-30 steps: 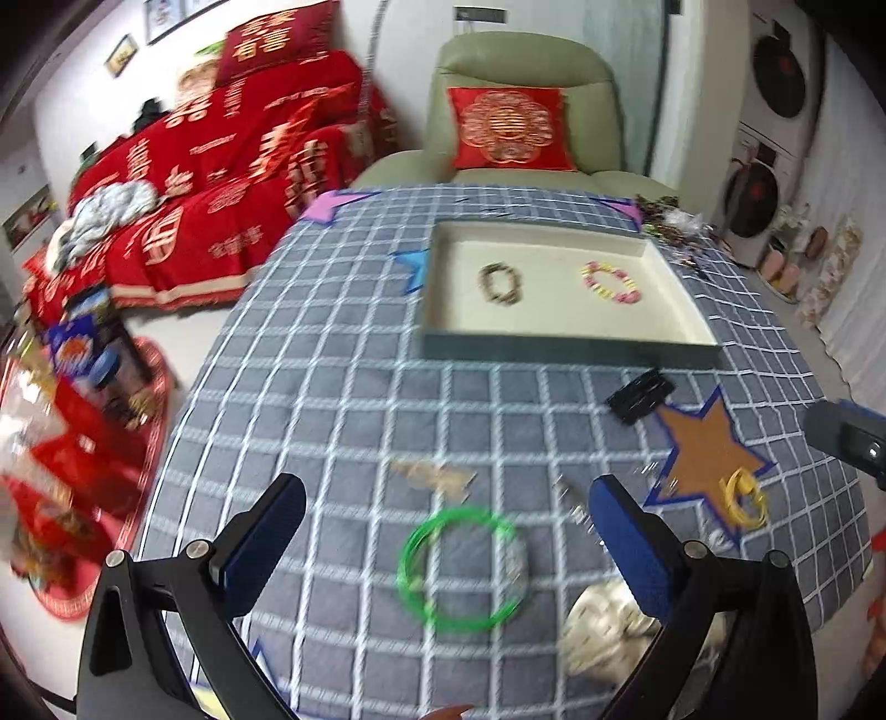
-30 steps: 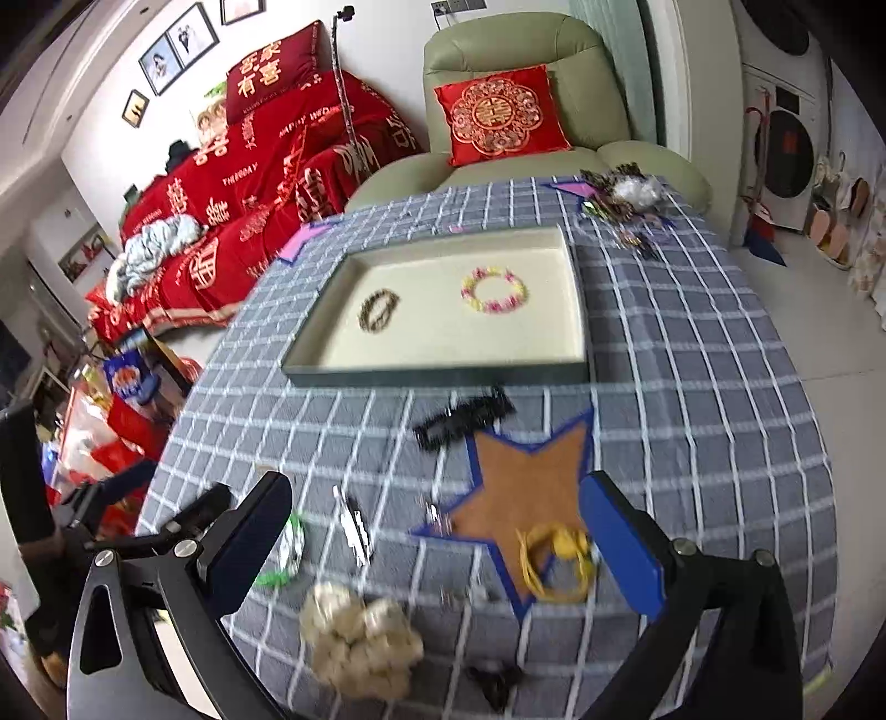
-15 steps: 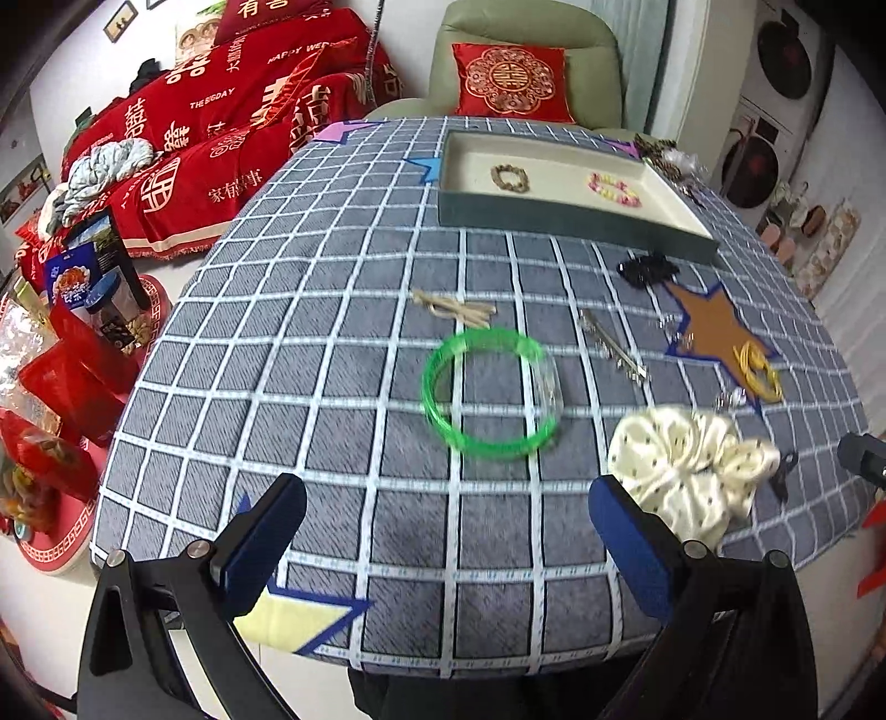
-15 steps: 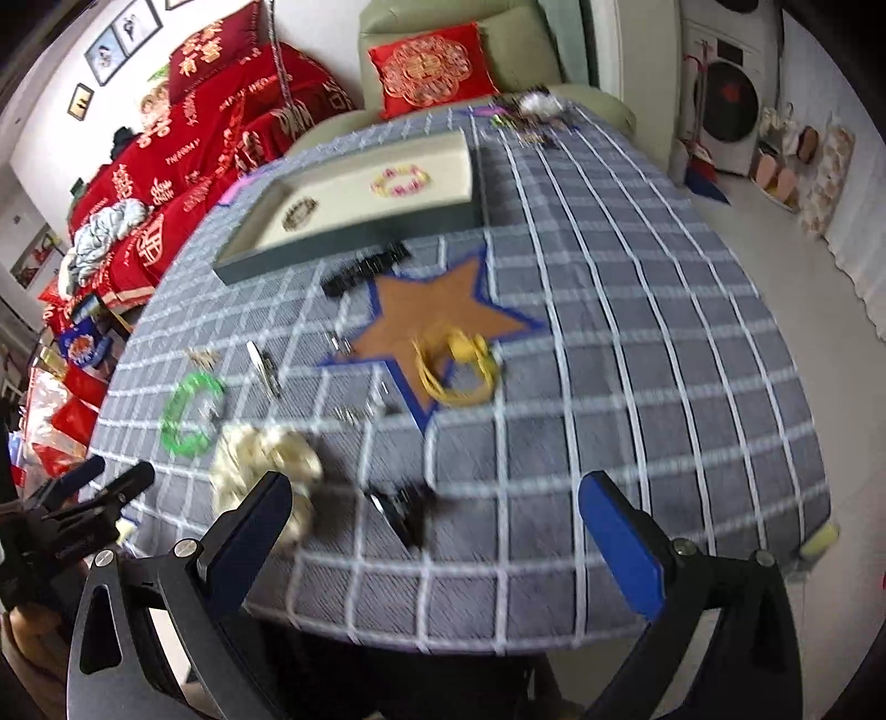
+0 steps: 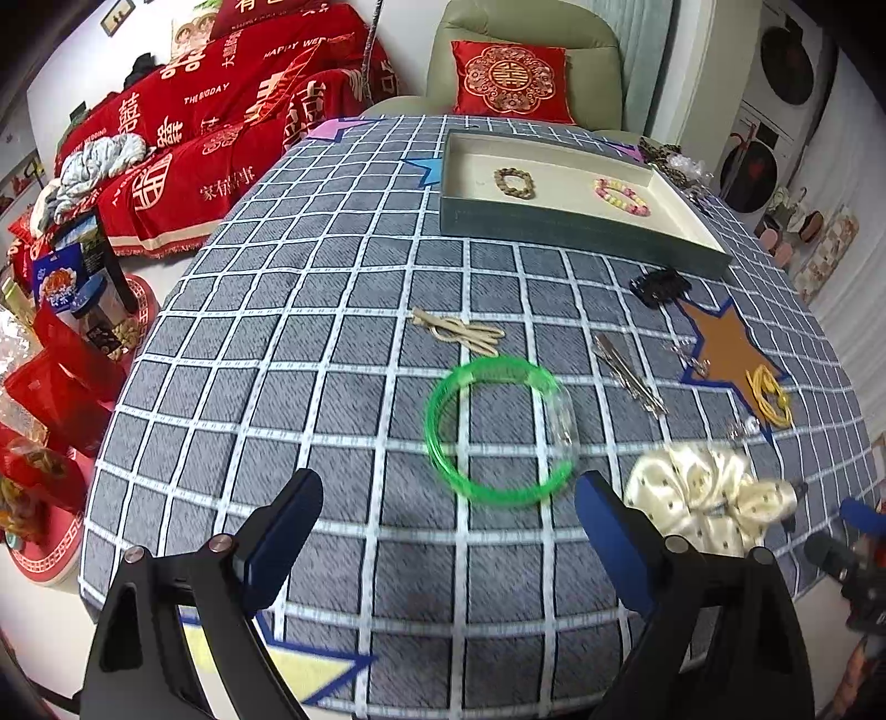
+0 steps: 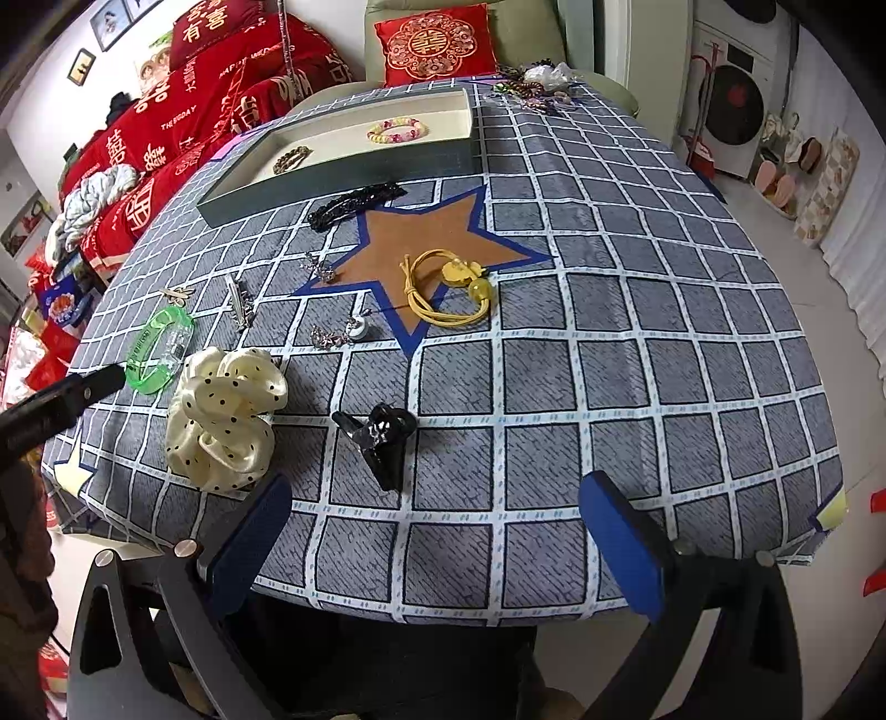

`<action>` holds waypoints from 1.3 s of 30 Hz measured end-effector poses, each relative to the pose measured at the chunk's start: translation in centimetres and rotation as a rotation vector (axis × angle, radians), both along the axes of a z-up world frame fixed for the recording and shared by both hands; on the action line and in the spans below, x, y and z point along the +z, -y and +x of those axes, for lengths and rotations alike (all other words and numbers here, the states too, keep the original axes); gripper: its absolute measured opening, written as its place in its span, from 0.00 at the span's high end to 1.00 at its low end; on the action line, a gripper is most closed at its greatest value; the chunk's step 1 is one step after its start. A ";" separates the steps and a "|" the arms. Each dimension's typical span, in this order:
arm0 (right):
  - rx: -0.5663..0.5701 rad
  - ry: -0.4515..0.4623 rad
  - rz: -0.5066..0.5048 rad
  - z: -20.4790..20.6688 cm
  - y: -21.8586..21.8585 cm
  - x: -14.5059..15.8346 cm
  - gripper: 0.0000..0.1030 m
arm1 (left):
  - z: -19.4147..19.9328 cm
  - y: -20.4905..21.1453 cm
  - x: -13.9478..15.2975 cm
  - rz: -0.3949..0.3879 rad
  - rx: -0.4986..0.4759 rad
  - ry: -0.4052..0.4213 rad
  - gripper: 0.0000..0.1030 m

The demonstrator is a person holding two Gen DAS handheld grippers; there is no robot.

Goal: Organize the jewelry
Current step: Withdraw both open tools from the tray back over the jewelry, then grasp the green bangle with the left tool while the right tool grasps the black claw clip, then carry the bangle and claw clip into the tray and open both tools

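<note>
Jewelry is scattered over a round table covered by a grey cloth with a white grid (image 5: 332,343), and a shallow grey-green tray with a cream lining (image 5: 576,230) is seen at 12 o'clock on it. Two bracelets are held in the tray: a brown beaded bracelet (image 5: 515,183) at its left and a pink-and-yellow beaded bracelet (image 5: 621,195) at its right, well apart.

A translucent green plastic bangle (image 5: 498,432) is found near the left gripper (image 5: 448,520), just ahead of its widely parted, empty fingers; faint lettering is carried on the bangle but cannot be read. A cream polka-dot satin scrunchie (image 6: 224,412) is laid at the bangle's 4 o'clock. A glossy black claw clip (image 6: 382,437) is placed just ahead of the right gripper (image 6: 434,540), which is likewise spread wide and grasps nothing.

A yellow elastic hair tie with a flower charm (image 6: 451,288) is seen on a brown star patch with a blue border (image 6: 421,243). A black beaded hair clip (image 6: 354,205) is laid between the star and the tray. Silver hair pins (image 5: 628,371) and a tan cord bow (image 5: 459,332) are also spread about.

Behind the table, a red blanket (image 5: 221,127) printed with "HAPPY WEDDING" and Chinese characters is draped over a sofa, and a red embroidered cushion (image 5: 509,80) is propped on a pale green armchair (image 5: 531,27).
</note>
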State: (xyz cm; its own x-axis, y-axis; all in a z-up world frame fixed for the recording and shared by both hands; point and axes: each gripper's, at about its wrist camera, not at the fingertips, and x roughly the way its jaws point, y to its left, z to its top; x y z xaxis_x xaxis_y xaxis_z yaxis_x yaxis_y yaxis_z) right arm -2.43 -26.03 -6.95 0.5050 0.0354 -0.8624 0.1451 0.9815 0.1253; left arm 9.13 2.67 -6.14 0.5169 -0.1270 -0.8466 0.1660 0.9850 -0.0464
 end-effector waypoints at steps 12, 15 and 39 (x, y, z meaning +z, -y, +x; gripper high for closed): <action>0.033 -0.025 -0.075 2.4 -1.8 -1.7 0.21 | 3.1 0.3 -2.5 -0.002 -0.016 -0.087 0.38; 0.049 -0.021 -0.120 2.7 -2.6 -1.7 0.28 | 3.1 1.0 -2.6 0.023 -0.034 -0.077 0.42; 0.030 0.049 0.024 3.1 -0.5 2.2 0.75 | 2.6 1.0 1.8 -0.073 -0.067 0.009 0.86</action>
State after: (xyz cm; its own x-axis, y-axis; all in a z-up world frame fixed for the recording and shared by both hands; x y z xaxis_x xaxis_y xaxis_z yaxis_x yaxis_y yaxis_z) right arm 0.64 -25.52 -4.76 0.5450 0.0715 -0.8354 0.1091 0.9818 0.1552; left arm 11.71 1.64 -4.32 0.5129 -0.2223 -0.8292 0.2319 0.9659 -0.1155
